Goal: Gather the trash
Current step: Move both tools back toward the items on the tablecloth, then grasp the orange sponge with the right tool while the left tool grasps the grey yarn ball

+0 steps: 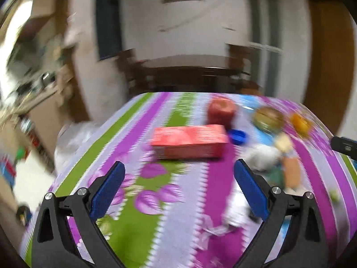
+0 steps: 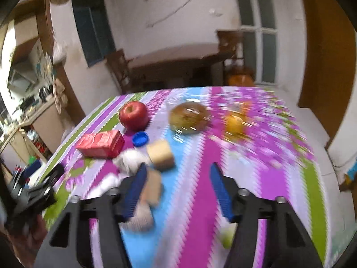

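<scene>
A red carton [image 1: 189,141] lies on its side on the striped floral tablecloth [image 1: 138,223], ahead of my open, empty left gripper [image 1: 179,174]. A blue bottle cap [image 1: 238,135] and crumpled white paper [image 1: 263,157] lie to its right. In the right wrist view the carton [image 2: 100,144], cap [image 2: 140,139], white paper [image 2: 130,159] and a tan block [image 2: 161,154] sit ahead and left of my open, empty right gripper [image 2: 177,174]. A brown wrapper [image 2: 152,188] lies beside its left finger.
A red apple [image 2: 133,115], a brownish round fruit in clear wrap [image 2: 189,117] and an orange [image 2: 234,122] stand at the back of the table. A clear plastic bag [image 1: 75,138] hangs off the table's left edge. A dark table and chairs stand behind.
</scene>
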`<action>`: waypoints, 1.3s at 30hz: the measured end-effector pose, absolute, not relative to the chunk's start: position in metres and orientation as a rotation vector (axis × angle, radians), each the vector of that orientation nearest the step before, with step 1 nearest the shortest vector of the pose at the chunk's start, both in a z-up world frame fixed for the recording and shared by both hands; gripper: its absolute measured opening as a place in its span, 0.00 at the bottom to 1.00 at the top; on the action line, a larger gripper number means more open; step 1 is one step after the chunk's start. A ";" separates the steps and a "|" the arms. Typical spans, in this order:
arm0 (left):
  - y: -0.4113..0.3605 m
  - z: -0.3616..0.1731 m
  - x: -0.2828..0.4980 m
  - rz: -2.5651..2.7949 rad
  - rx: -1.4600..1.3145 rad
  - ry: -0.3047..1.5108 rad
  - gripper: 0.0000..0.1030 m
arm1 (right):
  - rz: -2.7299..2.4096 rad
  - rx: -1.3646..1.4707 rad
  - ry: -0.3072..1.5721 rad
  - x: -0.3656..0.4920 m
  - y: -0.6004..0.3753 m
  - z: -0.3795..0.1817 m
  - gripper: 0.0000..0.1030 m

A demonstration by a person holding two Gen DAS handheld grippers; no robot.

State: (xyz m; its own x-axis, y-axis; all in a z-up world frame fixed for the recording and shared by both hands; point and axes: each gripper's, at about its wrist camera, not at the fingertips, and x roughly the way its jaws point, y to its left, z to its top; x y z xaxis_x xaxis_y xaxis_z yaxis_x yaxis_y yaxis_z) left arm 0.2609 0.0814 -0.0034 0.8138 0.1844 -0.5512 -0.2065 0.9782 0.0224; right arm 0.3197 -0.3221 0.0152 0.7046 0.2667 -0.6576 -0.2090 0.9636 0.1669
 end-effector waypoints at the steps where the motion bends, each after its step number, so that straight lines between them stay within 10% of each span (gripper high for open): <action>1: 0.091 -0.008 0.261 0.241 -0.078 0.576 0.92 | 0.266 0.067 0.765 0.338 -0.309 0.014 0.52; 10: 0.124 -0.021 0.265 0.329 -0.168 0.634 0.92 | 0.231 -0.001 1.040 0.455 -0.236 -0.040 0.53; 18: 0.130 -0.030 0.267 0.260 -0.265 0.725 0.92 | 0.250 -0.065 0.883 0.269 -0.352 0.016 0.79; 39: 0.113 -0.033 0.263 0.271 -0.143 0.694 0.93 | 0.340 0.027 0.679 0.101 -0.351 -0.020 0.82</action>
